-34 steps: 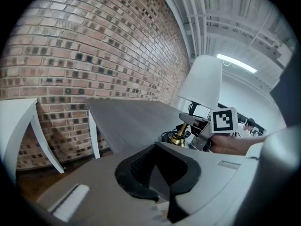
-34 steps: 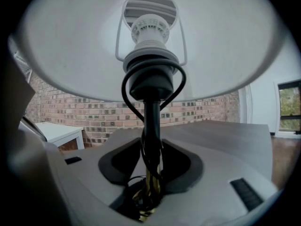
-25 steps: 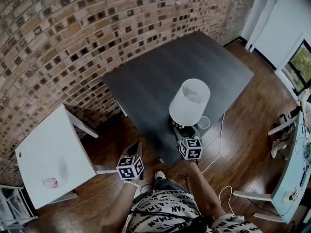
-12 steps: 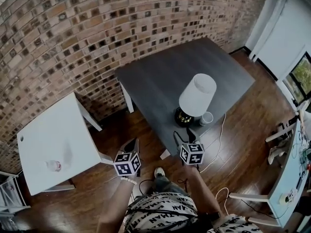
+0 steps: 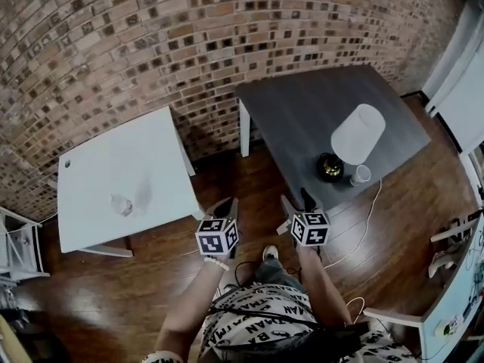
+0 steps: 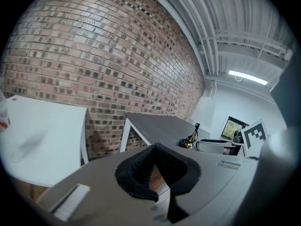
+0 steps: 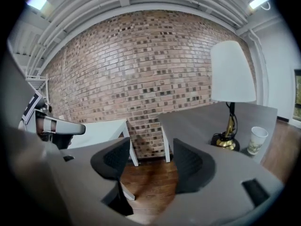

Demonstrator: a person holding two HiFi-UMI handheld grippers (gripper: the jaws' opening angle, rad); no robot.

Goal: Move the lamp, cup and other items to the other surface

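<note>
Tables: 2 (white table [image 5: 113, 165]; dark table [image 5: 302, 112]).
Lamp [image 5: 357, 134]: 1, on dark table.
Cups: 2 (white cup [image 5: 361, 175] beside lamp base; clear cup [image 5: 121, 203] on white table).
Grippers: 2 (left gripper [image 5: 224, 207]; right gripper [image 5: 297, 200]).
Marker cubes: 2, one per gripper.
Shoe [image 5: 270, 253]: 1 showing.
Brick wall [image 5: 189, 44]: 1.
Ceiling lights [image 7: 36, 0]: 2 in right gripper view.

1. The left gripper [image 5: 225, 206] points away from the body and slightly down, its jaws together at the tips, gripping nothing.
2. The right gripper [image 5: 296, 200] is level beside it, jaws apart and empty.
3. Both forearms reach forward.
</note>
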